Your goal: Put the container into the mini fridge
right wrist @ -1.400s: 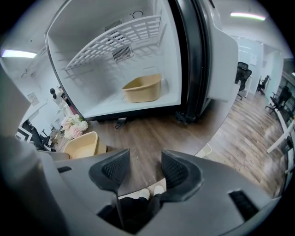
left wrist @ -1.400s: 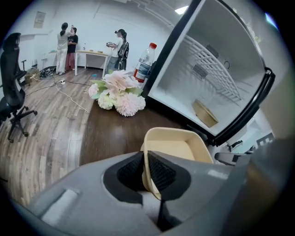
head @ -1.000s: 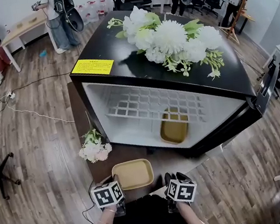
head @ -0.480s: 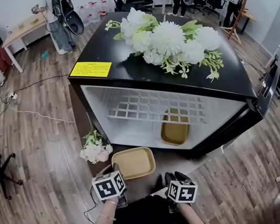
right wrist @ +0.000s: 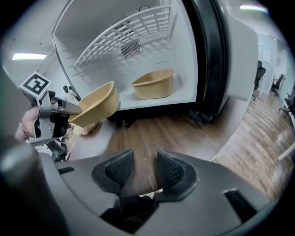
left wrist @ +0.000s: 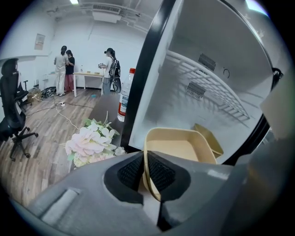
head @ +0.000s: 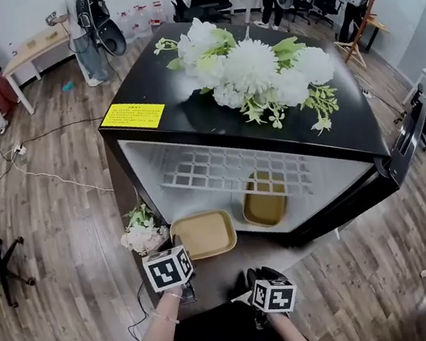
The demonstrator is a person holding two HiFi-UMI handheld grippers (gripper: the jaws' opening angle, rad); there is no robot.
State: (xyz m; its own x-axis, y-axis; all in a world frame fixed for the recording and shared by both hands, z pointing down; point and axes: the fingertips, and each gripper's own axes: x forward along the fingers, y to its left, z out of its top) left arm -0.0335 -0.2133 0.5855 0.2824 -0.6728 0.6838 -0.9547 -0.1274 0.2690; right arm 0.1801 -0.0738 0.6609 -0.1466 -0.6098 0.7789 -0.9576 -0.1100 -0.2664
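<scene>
Container (head: 206, 234) of tan plastic was pinched by its rim in closed jaws of left gripper (left wrist: 144, 171), held just before open mini fridge (head: 189, 125), second tan container (head: 266, 205) sat inside, right gripper (right wrist: 144, 168) jaws stood apart, empty, had just been closing.

yellow label (head: 133, 116): print too small | bottle (left wrist: 125, 97): half hidden behind fridge (left wrist: 148, 69)

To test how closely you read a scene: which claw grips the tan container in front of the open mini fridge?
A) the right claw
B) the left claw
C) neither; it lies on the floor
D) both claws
B: the left claw is shut on the rim of the tan container, while the right claw, whose jaws have just been closing, has nothing between them.
</scene>
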